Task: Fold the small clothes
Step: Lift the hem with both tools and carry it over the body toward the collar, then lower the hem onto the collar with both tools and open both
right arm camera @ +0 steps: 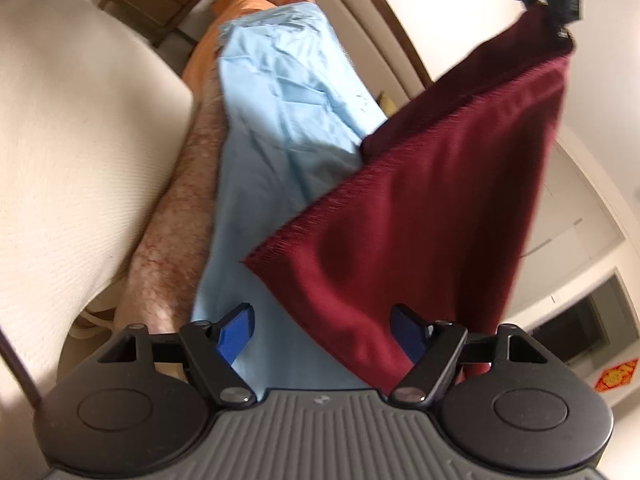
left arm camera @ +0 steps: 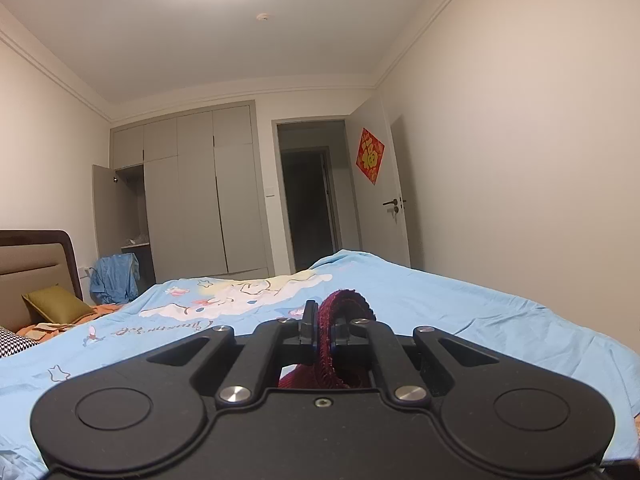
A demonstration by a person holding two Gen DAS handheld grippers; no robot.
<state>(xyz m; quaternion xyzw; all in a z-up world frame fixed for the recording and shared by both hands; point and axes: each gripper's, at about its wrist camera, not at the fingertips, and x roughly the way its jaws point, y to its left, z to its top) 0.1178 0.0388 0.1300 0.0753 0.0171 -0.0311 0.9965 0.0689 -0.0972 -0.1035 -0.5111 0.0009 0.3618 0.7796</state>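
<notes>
Barely started: my left gripper is clamped on the maroon cloth's edge, lifting it above the blue bedsheet, my right gripper gapes empty below it, no folds yet.

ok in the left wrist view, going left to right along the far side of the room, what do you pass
headboard → olive cushion → blue garment hanging by the open wardrobe door → closed wardrobe doors → dark doorway → red decoration → door handle
</notes>
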